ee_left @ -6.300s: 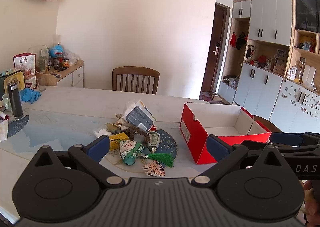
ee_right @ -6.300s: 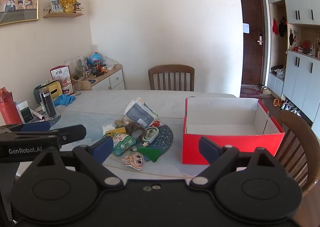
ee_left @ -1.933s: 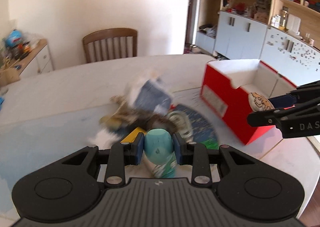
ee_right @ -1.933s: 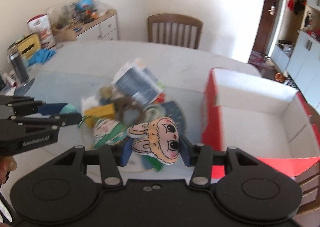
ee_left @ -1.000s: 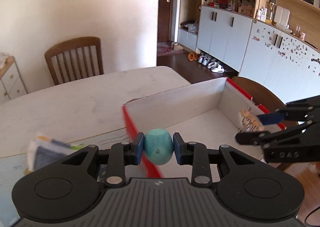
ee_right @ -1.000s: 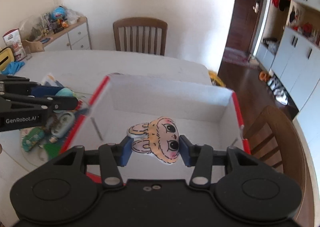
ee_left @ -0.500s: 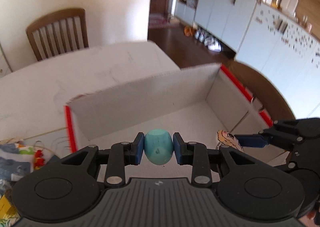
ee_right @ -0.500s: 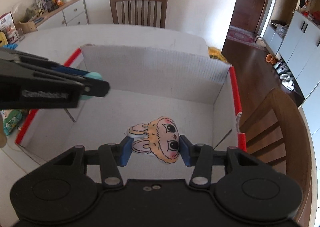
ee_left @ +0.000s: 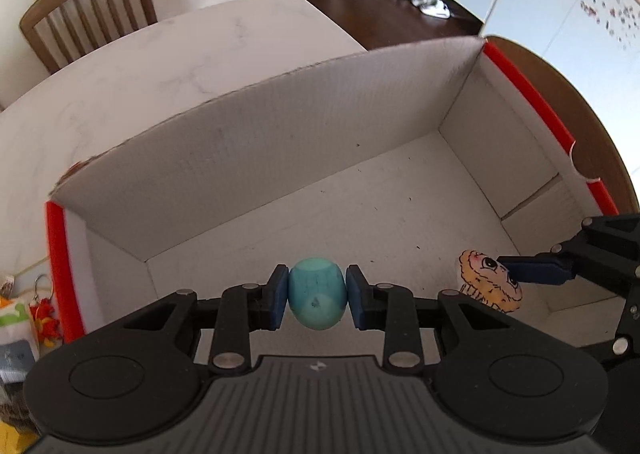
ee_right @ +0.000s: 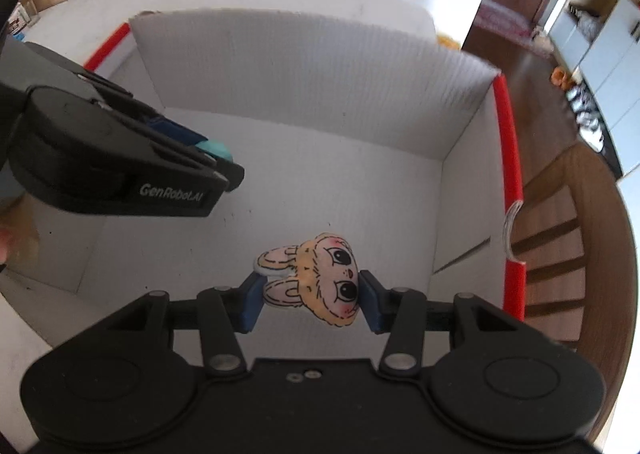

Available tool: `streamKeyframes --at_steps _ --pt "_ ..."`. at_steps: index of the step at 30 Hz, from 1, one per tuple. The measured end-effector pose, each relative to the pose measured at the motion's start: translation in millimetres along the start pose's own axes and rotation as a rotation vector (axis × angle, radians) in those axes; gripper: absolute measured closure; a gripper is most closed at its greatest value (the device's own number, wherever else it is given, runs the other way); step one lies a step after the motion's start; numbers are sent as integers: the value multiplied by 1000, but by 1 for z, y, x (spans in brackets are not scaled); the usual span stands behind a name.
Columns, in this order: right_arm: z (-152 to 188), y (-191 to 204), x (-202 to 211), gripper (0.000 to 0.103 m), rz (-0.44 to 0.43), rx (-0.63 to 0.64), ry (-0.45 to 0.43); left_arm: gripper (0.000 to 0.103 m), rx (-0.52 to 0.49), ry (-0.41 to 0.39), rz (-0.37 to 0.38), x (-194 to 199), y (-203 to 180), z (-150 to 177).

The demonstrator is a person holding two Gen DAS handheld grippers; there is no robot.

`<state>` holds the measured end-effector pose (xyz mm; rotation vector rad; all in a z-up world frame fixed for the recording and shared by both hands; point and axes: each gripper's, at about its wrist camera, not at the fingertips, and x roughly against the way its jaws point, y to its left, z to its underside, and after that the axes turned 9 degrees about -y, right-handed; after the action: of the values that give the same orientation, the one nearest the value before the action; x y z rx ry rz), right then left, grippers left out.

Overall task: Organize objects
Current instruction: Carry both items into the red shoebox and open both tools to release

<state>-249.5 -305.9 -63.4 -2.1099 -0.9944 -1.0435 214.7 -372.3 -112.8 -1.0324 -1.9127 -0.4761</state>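
My left gripper [ee_left: 317,296] is shut on a teal rounded toy [ee_left: 317,298] and hangs over the inside of the red box [ee_left: 280,142], whose white floor is bare. My right gripper [ee_right: 311,294] is shut on a flat bunny-face charm [ee_right: 320,280], above the box floor near its right end. In the left wrist view the bunny-face charm [ee_left: 489,286] shows at the right, pinched in the right gripper [ee_left: 516,274]. The right wrist view shows the left gripper [ee_right: 224,162] at the left, with a bit of the teal toy [ee_right: 216,149] peeking out.
The box stands on a white marble table [ee_left: 160,66]. The leftover pile of small items [ee_left: 24,318] lies left of the box. Wooden chairs stand at the far side [ee_left: 88,2] and at the box's right [ee_right: 568,222].
Both grippers have come down and tipped into the box with their objects; the box interior now fills both views and the right gripper sits closer to the left one.
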Motion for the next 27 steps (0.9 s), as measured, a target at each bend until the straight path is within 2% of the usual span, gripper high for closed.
streamKeyframes --at_steps 5,14,24,26,27 --pt "0 -3 -10 56 -8 -25 65 73 -16 35 10 -11 -3 -4" --pt "-6 2 -19 54 3 -32 104 73 -19 76 14 -24 -3 -6" --pt "-7 9 -16 43 2 -54 92 72 -30 38 17 -11 1 -6" --pt "-5 7 -13 42 -3 -63 79 66 -25 21 20 -4 4 -7" --pt "-2 3 -10 42 -5 -70 74 57 -21 13 21 -1 4 -7"
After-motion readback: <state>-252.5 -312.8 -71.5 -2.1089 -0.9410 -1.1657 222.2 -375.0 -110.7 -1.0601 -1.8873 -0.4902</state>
